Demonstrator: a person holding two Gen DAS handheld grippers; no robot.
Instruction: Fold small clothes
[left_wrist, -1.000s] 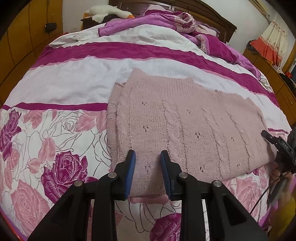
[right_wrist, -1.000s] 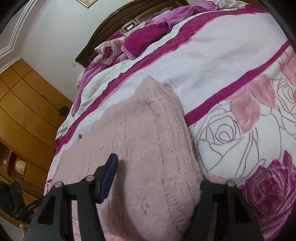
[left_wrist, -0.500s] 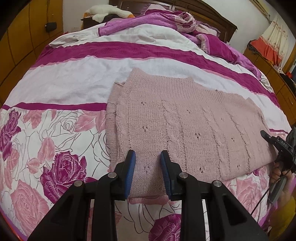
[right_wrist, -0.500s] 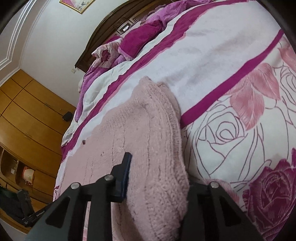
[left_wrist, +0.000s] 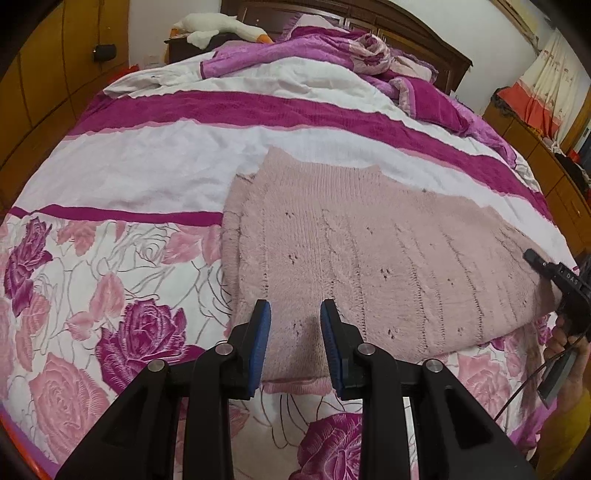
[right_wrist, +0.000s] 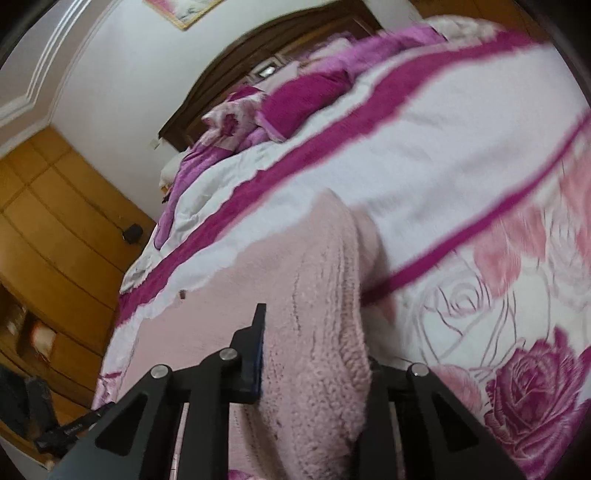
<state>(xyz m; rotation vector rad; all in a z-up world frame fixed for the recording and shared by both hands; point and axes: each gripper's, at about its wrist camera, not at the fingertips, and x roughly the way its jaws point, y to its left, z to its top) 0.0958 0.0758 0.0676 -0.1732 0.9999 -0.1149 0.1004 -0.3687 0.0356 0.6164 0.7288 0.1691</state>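
A pink knitted sweater (left_wrist: 369, 251) lies flat on the bed, partly folded. My left gripper (left_wrist: 295, 332) grips its near left hem between its blue pads, the knit bunched between them. My right gripper (right_wrist: 314, 369) holds the sweater's right edge (right_wrist: 325, 332); thick pink knit fills the space between the fingers and hides the right finger. The right gripper also shows at the far right edge of the left wrist view (left_wrist: 561, 284).
The bed cover (left_wrist: 147, 166) is white with magenta stripes and rose prints. Crumpled purple blankets and pillows (left_wrist: 351, 48) lie at the headboard. Wooden wardrobes (right_wrist: 55, 229) stand to the left, a wooden dresser (left_wrist: 546, 147) to the right.
My right gripper's jaws have closed inward onto the sweater's edge and the gripper has tilted upward, lifting the knit. The left gripper has stayed in place on the hem.
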